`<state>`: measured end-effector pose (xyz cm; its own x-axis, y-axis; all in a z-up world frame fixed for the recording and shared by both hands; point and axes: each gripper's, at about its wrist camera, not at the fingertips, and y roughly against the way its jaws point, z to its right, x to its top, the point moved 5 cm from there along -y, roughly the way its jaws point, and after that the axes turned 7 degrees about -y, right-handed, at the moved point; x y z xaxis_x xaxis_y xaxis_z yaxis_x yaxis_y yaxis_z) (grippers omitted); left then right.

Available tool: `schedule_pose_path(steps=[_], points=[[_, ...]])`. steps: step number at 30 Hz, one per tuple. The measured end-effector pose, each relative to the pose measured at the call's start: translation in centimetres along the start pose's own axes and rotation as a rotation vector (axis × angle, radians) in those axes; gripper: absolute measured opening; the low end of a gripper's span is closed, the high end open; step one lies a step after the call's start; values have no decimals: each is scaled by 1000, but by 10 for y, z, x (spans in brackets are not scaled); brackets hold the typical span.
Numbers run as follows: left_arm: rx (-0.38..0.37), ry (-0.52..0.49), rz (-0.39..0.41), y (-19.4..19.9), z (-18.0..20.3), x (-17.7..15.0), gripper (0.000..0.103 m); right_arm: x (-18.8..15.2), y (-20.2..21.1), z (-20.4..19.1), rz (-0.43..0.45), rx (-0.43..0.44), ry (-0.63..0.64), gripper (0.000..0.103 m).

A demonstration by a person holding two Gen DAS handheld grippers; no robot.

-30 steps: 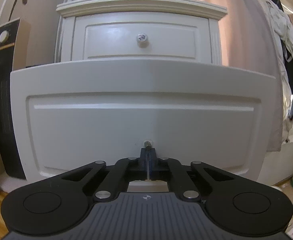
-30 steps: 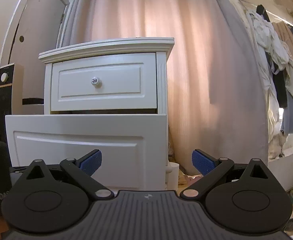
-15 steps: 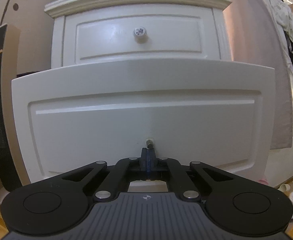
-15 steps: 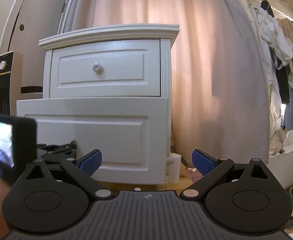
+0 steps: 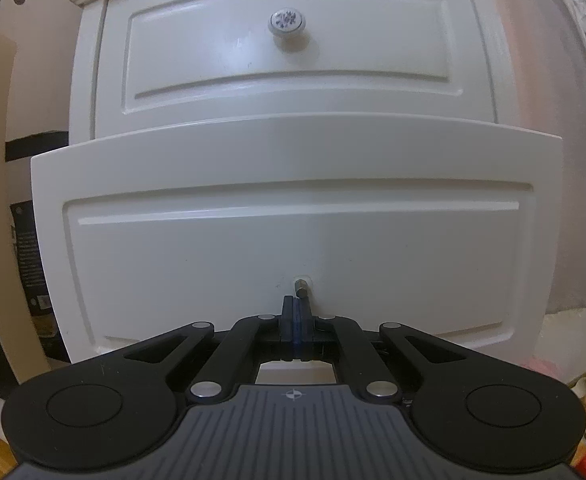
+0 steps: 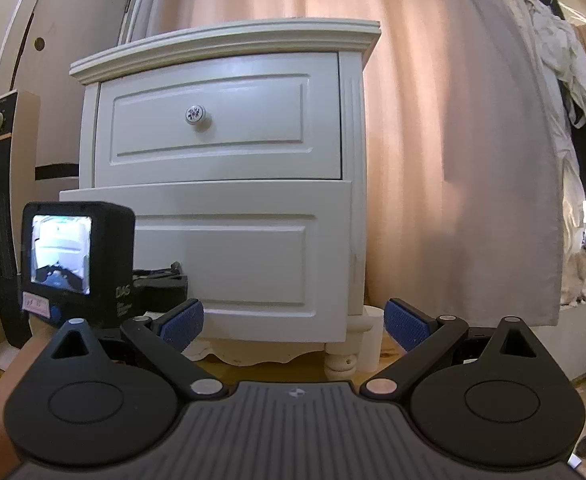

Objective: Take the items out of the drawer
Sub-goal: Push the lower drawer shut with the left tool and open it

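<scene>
A white nightstand [image 6: 229, 36] has a shut upper drawer [image 5: 293, 60] with a round knob [image 5: 288, 20]. Its lower drawer [image 5: 293, 232] stands out only slightly from the frame [image 6: 229, 256]. That drawer has no knob, just a bare metal stud [image 5: 301, 285]. My left gripper [image 5: 296, 304] is shut, its tips just under the stud and close against the drawer front. In the right wrist view its camera unit [image 6: 77, 256] shows at the left, held by a hand. My right gripper [image 6: 293, 320] hangs open and empty, back from the nightstand. The drawer's inside is hidden.
A tall black and tan appliance [image 6: 1, 200] stands left of the nightstand. A pink curtain [image 6: 453, 160] hangs behind and to the right, with clothes [image 6: 565, 60] at the far right. A white roll [image 6: 373, 340] sits by the nightstand's foot on the wooden floor [image 6: 277, 372].
The lower drawer has slid from far out to nearly in, with my shut left gripper moving forward against its front. The right gripper has stayed open and come a little closer.
</scene>
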<state>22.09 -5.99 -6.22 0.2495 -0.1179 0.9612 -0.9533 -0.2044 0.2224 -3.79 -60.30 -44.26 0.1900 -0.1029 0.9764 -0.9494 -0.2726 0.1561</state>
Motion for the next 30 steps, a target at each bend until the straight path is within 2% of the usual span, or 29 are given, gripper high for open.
schedule_pose_path(steps=[5,11,23,30], points=[[14,19,-10,-24,3,7,0,0,-17,6,-15,-15,-20,103],[24,9,-1,-34,7,9,0,-4,-31,14,-35,-30,-28,103],[30,5,-24,-66,9,20,0,-10,-35,14,-49,-32,-17,103],[27,-3,-17,-24,63,-45,0,-8,-33,14,-40,-36,-21,103]])
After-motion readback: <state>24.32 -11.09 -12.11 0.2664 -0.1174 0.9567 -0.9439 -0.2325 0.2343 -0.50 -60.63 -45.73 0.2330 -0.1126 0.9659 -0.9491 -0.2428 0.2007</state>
